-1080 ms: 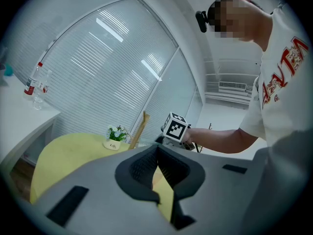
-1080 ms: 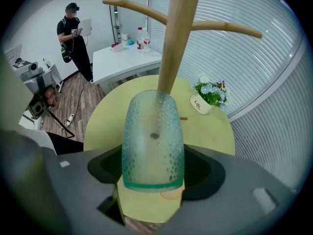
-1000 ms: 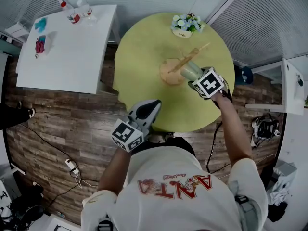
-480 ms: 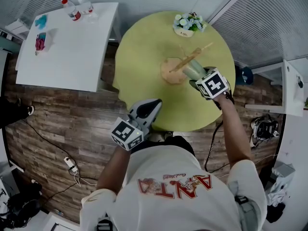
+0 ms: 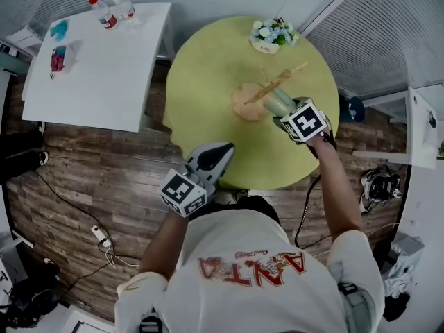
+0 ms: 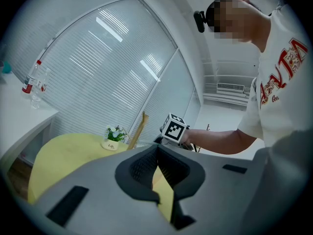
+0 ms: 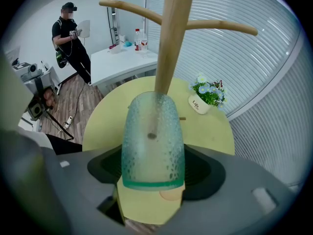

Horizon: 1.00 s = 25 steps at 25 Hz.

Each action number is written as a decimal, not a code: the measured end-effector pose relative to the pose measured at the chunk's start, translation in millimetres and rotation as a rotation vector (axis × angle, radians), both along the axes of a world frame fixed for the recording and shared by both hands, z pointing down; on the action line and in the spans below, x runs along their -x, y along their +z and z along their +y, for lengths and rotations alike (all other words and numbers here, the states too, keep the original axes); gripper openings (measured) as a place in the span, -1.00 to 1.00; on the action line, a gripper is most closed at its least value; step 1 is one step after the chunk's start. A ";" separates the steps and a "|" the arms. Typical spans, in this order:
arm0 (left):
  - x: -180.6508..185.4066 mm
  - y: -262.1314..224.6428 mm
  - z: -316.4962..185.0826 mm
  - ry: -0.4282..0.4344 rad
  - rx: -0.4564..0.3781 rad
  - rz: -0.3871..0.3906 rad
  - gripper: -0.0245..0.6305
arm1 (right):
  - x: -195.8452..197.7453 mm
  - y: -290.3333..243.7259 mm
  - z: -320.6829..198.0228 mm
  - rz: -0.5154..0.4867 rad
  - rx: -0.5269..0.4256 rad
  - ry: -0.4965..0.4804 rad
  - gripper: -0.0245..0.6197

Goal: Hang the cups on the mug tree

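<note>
Item: one cup (image 7: 152, 146), translucent green glass, tall and dome-shaped, its wall showing a fine dimpled texture and its rim carrying a smooth darker green band. It is sitting upside down, rim towards the right gripper's camera and rounded closed end lying against the lower part of the mug tree's stem; whether a peg is carrying it cannot be told, though a small dark spot is showing through the glass. The right gripper (image 7: 154, 166), grey moulded plastic with dark ribbed pads, is clasping the cup, the pads pressing on its two sides with the jaws spread wide, and is pointing steeply down over the table. The mug tree (image 7: 168, 48) is of pale smooth wood: a round straight stem with thin tapering pegs branching out near the top. It is standing on a round table (image 5: 208, 82) with a matt yellow-green top. A small white pot of flowers (image 7: 199, 104) is resting near the table's far edge. The left gripper (image 6: 157, 156) is pointing level off the table's near edge, its dark ribbed pads meeting at the tips and gripping nothing. A white rectangular table (image 5: 97, 68) is standing well apart, with two clear bottles (image 5: 105, 21).
</note>
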<state>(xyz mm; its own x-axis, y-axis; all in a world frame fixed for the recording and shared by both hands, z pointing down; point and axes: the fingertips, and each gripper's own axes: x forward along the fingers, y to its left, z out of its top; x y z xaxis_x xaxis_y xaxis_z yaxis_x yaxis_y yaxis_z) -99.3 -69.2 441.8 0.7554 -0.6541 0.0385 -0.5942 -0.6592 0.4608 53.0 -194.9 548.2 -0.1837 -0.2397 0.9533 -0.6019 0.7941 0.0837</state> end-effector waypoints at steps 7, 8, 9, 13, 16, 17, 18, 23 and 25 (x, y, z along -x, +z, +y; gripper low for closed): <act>2.2 -0.1 0.5 -0.002 -0.002 0.004 -0.90 | -0.7 -0.4 -0.4 0.007 -0.022 0.000 0.10; 1.9 -0.5 0.5 -0.001 -0.002 0.003 -0.90 | -0.8 -0.7 -0.1 0.007 -0.023 0.000 0.10; 1.4 -0.7 0.6 0.000 -0.002 0.003 -0.90 | -0.9 -0.9 0.1 0.008 -0.024 -0.002 0.10; -0.4 -1.4 0.3 0.004 -0.005 0.001 -0.90 | -0.4 -2.2 0.7 0.000 -0.035 -0.011 0.10; -1.7 -2.5 0.4 0.006 -0.007 0.002 -0.90 | 0.9 -5.7 1.7 -0.016 -0.046 -0.017 0.14; -2.4 -2.7 0.7 0.007 -0.008 0.002 -0.90 | 0.9 -6.9 2.5 -0.019 -0.050 -0.019 0.16; -3.3 -3.1 1.2 0.009 -0.010 0.001 -0.90 | 0.7 -8.2 3.5 -0.023 -0.055 -0.021 0.18; -8.5 -8.0 1.8 0.024 -0.017 -0.001 -0.90 | -1.7 -20.5 7.1 -0.057 -0.096 -0.010 0.24; -12.4 -10.4 2.1 0.031 -0.023 -0.001 -0.90 | -4.3 -28.8 9.8 -0.073 -0.116 -0.005 0.28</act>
<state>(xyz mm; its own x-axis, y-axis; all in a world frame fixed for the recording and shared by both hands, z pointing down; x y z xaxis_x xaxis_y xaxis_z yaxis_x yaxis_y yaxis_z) -86.9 -67.1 431.4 0.7752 -0.6313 0.0245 -0.5739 -0.6874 0.4451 57.3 -185.1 519.4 -0.2527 -0.3467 0.9033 -0.6059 0.7846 0.1316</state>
